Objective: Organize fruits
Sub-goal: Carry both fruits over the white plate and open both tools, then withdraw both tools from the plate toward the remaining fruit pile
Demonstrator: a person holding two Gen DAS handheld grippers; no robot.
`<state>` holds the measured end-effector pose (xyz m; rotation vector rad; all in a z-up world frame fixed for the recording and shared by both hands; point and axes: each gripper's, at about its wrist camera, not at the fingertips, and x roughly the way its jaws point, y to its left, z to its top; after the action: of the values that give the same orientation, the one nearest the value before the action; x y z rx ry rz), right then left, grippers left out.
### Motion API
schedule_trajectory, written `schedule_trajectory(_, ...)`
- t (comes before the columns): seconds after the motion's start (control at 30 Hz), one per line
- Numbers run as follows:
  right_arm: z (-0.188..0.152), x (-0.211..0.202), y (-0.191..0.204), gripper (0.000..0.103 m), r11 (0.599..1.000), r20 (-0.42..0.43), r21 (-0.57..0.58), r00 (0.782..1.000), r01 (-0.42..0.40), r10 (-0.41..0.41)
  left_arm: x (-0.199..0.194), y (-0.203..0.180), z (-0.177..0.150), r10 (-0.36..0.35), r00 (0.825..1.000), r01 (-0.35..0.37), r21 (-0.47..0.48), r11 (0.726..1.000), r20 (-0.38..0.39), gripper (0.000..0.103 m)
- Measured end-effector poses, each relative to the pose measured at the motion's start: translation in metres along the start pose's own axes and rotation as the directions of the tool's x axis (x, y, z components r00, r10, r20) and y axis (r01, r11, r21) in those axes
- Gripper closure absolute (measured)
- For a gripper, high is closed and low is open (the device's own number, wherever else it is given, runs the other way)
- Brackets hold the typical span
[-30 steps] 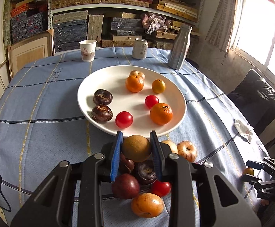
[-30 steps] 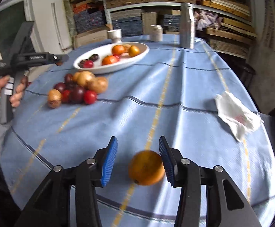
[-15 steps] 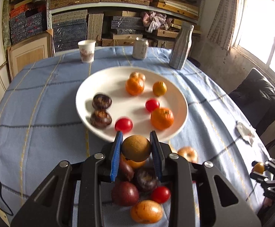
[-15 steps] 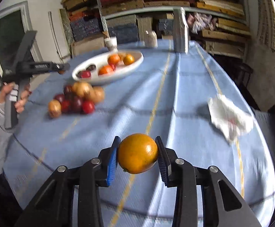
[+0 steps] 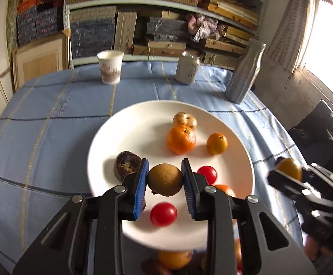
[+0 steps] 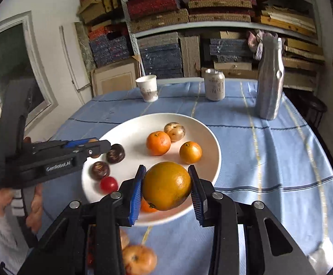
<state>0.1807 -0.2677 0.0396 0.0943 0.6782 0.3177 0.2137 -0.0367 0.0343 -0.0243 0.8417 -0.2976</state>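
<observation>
Over the near half of the white plate point(image 5: 111, 137), left wrist view: left gripper point(image 5: 165, 180) clamped on a round brown fruit point(image 5: 165, 179), both blue pads pressed to its sides, held clear above the plate floor. On the plate already: a mandarin point(image 5: 181, 139), a small orange point(image 5: 217, 143), a pale peach-like fruit point(image 5: 184, 119) at the far side, a dark purple fruit point(image 5: 125, 165) toward the left rim, two cherry tomatoes point(image 5: 163, 214) point(image 5: 207, 174), another orange fruit partly hidden behind the right finger. At the near edge of the blue checked tablecloth point(image 5: 51, 142), below the plate rim: several fruits not yet moved, blurred, count unclear. Toward the right edge: right gripper point(image 5: 289, 171) carrying an orange fruit.

Over the near rim of the plate, right wrist view: right gripper point(image 6: 166, 186) closed on a large greenish orange point(image 6: 166, 186), jaws having just narrowed onto it, fruit gripped between the pads and off the cloth. Left gripper point(image 6: 97, 147) seen from the side above the plate's left rim, a hand point(image 6: 32, 204) on its handle. At the near edge: a speckled orange fruit point(image 6: 139, 260) and a red one, waiting on the cloth.

Judgement: roughly half done or somewhat more; two fruits in transit, a small heap left to move.

Surroundings, far edge of the table: paper cup point(image 6: 147, 88), drink can point(image 6: 214, 84), silver bottle point(image 6: 269, 78), all well apart from the plate and out of the path. Possible snag: both grippers converging on the same plate; free floor mainly at centre and far left.
</observation>
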Motion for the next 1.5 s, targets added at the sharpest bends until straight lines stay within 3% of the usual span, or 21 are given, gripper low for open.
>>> schedule_trajectory(0.3, -0.003, 0.038, -0.013, 0.064, 0.999, -0.029, 0.045, 0.999, 0.025, -0.023, 0.052, 0.008, 0.001, -0.075, 0.994, 0.072, -0.036, 0.997, -0.078, 0.074)
schedule_trajectory(0.37, -0.003, 0.038, -0.013, 0.045, 0.999, -0.02, 0.041, 0.999, 0.031, -0.03, 0.056, 0.008, -0.001, -0.076, 0.994, 0.073, -0.036, 0.997, -0.084, 0.074)
schedule_trajectory(0.47, -0.002, 0.031, -0.012, 0.044, 0.999, 0.009, 0.033, 1.0, 0.024, -0.024, 0.055, 0.009, -0.002, -0.077, 0.993, 0.073, -0.041, 0.996, -0.089, 0.063)
schedule_trajectory(0.53, 0.0, 0.016, -0.01, 0.044, 0.999, 0.048, 0.04, 0.999, 0.005, -0.007, 0.046, 0.01, -0.001, -0.081, 0.994, 0.078, -0.052, 0.996, -0.07, 0.054)
schedule_trajectory(0.63, 0.002, -0.015, -0.004, 0.039, 0.999, 0.123, 0.03, 0.992, -0.024, 0.02, 0.021, 0.01, -0.001, -0.066, 0.997, 0.065, -0.04, 0.997, -0.034, 0.053)
schedule_trajectory(0.7, -0.004, -0.041, 0.001, 0.03, 0.999, 0.183, 0.021, 0.983, -0.025, 0.021, 0.0, 0.011, -0.008, -0.043, 0.999, 0.043, -0.036, 0.998, -0.003, 0.042)
schedule_trajectory(0.73, -0.008, -0.048, 0.002, 0.026, 1.0, 0.201, 0.02, 0.979, -0.024, 0.02, -0.012, 0.013, -0.015, -0.032, 0.999, 0.032, -0.035, 0.999, 0.014, 0.031)
schedule_trajectory(0.8, -0.026, -0.064, 0.005, 0.023, 0.999, 0.228, 0.023, 0.973, -0.028, 0.022, -0.035, 0.018, -0.036, -0.002, 0.999, 0.005, -0.045, 0.999, 0.046, 0.02)
schedule_trajectory(0.97, -0.07, -0.084, 0.006, 0.016, 0.998, 0.22, 0.049, 0.975, -0.032, 0.021, -0.088, 0.026, -0.101, 0.066, 0.993, -0.06, -0.059, 0.996, 0.097, 0.017)
schedule_trajectory(1.07, -0.089, -0.095, -0.002, 0.007, 0.994, 0.228, 0.104, 0.974, -0.033, 0.008, -0.108, 0.022, -0.13, 0.076, 0.989, -0.07, -0.051, 0.996, 0.13, 0.012)
schedule_trajectory(1.13, -0.096, -0.099, -0.008, 0.006, 0.99, 0.236, 0.14, 0.972, -0.03, -0.004, -0.115, 0.016, -0.15, 0.091, 0.988, -0.089, -0.027, 0.996, 0.124, 0.011)
schedule_trajectory(1.3, -0.098, -0.094, -0.017, 0.006, 0.983, 0.215, 0.185, 0.976, -0.013, -0.027, -0.107, -0.002, -0.168, 0.066, 0.996, -0.07, 0.066, 0.995, 0.058, 0.011)
schedule_trajectory(1.5, -0.101, -0.091, -0.011, 0.005, 0.986, 0.198, 0.166, 0.98, -0.021, -0.013, -0.098, -0.009, -0.169, 0.037, 0.999, -0.038, 0.098, 0.994, 0.009, 0.011)
